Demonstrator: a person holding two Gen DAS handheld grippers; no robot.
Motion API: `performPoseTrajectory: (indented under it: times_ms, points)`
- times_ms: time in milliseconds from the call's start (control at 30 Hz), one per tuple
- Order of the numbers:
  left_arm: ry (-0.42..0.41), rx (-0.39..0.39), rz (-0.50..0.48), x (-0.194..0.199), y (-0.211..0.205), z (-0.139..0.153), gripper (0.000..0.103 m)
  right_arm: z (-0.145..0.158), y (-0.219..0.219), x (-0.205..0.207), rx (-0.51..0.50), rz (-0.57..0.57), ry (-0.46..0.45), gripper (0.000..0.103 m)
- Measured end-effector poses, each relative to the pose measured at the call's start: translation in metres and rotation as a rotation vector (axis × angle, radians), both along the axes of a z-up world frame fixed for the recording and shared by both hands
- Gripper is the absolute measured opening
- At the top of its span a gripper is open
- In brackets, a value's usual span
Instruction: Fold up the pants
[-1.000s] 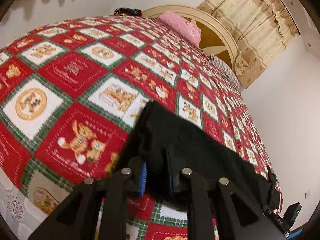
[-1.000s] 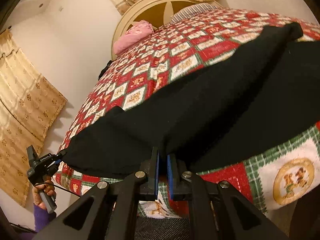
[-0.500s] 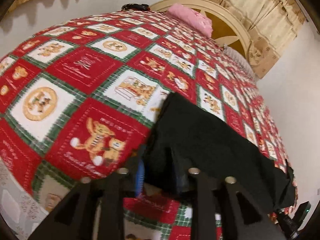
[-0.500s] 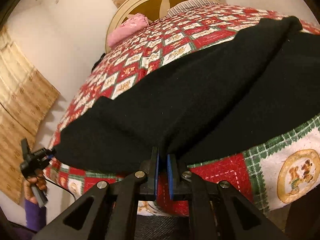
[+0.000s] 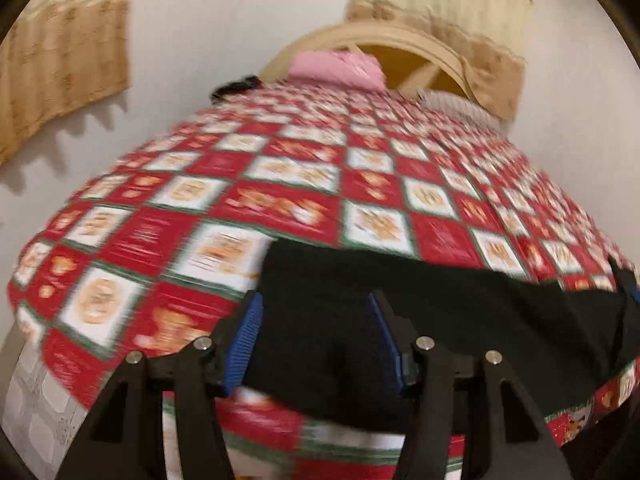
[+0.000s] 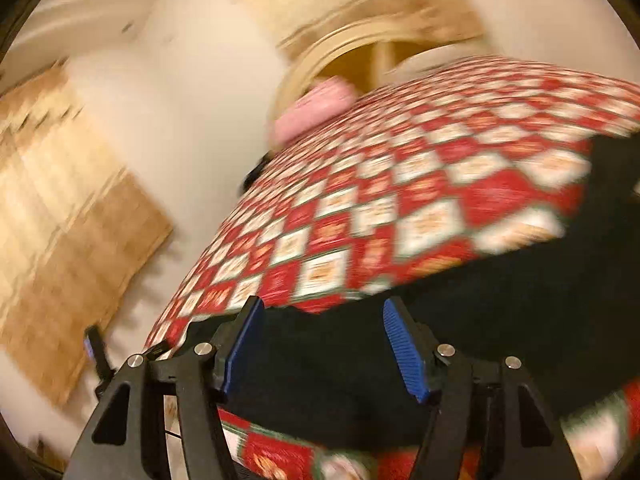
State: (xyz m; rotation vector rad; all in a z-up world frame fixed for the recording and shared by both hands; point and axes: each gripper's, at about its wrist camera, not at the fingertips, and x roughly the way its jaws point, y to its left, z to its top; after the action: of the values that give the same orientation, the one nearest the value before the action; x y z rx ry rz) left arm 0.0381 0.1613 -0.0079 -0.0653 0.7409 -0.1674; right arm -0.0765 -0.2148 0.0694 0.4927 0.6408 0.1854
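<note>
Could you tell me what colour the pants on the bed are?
Black pants, clearest in the left wrist view.

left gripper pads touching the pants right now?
Cannot tell. Left wrist view shows the left gripper open, black pants between its jaws, but blur hides any contact or gap at the pads.

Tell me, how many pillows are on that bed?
2 that I can see: a pink pillow against the headboard, and a striped pillow to its right at the quilt's far edge. Motion blur may hide others.
</note>
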Motion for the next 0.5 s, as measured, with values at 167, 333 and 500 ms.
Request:
performPoseTrajectory:
  times_ms: [167, 333, 500]
  points:
    - [0.094, 0.023, 0.002, 0.013, -0.024, -0.029, 0.057, -0.044, 0.059, 0.087, -0.033, 0.242, 0.132, 0.064]
    - [0.051, 0.104, 0.017, 0.005, -0.037, -0.037, 0.059, -0.074, 0.095, 0.108, -0.056, 0.357, 0.223, 0.064]
    - [0.050, 0.115, 0.019, 0.007, -0.040, -0.039, 0.061, -0.084, 0.110, 0.097, -0.058, 0.448, 0.265, 0.064]
